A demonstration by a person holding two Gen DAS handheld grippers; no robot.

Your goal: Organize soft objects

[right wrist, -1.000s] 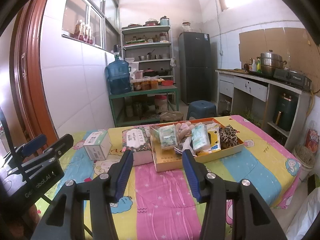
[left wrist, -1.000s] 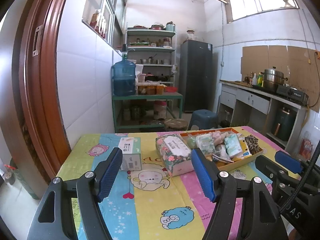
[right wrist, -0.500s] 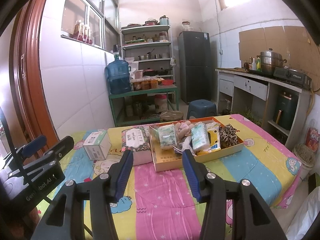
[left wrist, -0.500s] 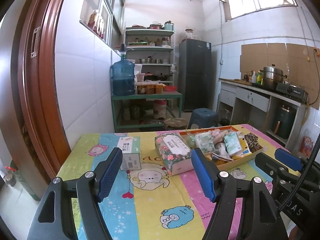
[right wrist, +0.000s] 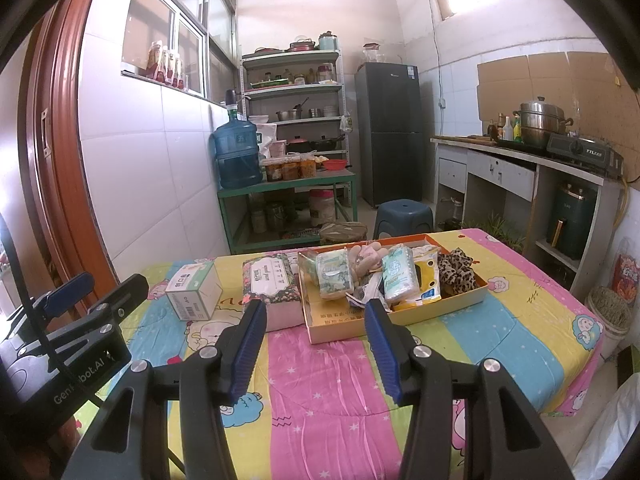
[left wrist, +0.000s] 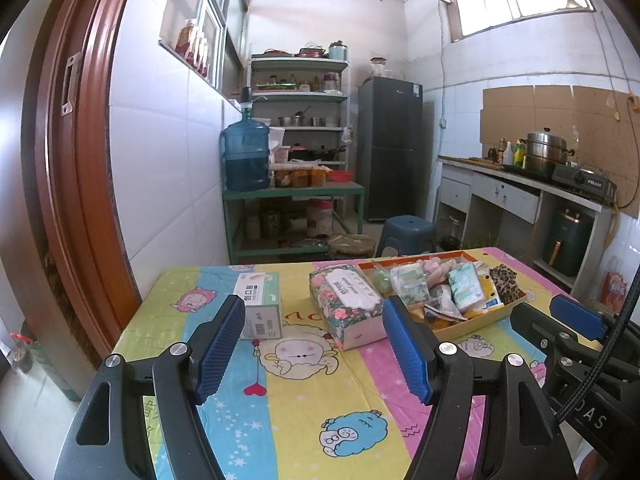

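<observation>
Both claws hang above the near part of the cartoon-print tablecloth (right wrist: 320, 364), jaws spread and holding nothing: the left gripper (left wrist: 314, 344) and the right gripper (right wrist: 314, 342). Bare cloth lies between them and the goods. At the far edge sit one orange tray (right wrist: 400, 322) heaped with soft packets, one floral tissue pack (right wrist: 272, 284) touching its left wall, and one white carton (right wrist: 194, 290) apart, further left
</observation>
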